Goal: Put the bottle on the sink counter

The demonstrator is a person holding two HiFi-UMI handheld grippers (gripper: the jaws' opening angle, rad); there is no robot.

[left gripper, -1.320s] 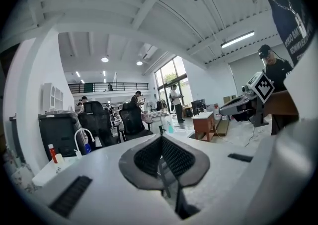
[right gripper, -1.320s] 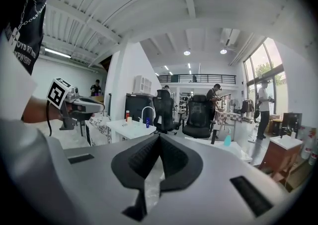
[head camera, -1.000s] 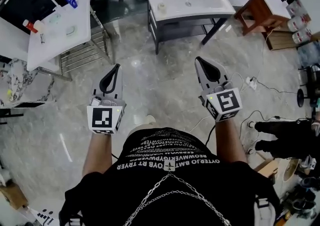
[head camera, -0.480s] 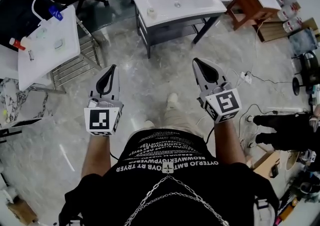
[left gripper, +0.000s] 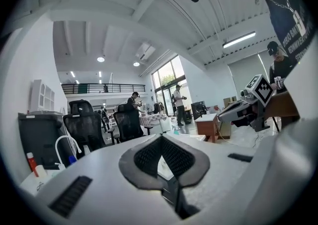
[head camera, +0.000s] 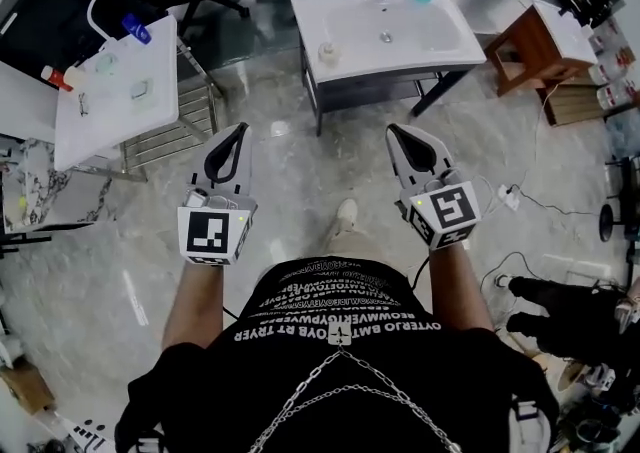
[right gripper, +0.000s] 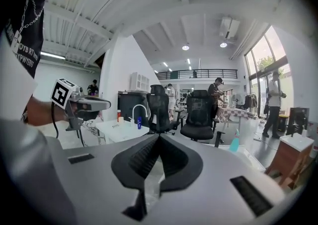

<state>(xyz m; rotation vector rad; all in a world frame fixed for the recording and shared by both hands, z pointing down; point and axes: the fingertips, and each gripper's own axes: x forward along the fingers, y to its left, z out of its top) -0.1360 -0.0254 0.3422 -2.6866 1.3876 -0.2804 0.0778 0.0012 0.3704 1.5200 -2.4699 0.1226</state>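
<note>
While left tool (head camera: 240, 129) and right tool (head camera: 393, 129) are pressed together, the sink counter (head camera: 455, 41) stands ahead.

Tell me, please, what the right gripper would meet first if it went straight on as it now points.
Probably the front edge of the white sink counter; the floor between looks free, though depth is hard to judge.

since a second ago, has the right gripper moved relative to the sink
Yes, toward the white sink: less floor shows between it and the right gripper.
</note>
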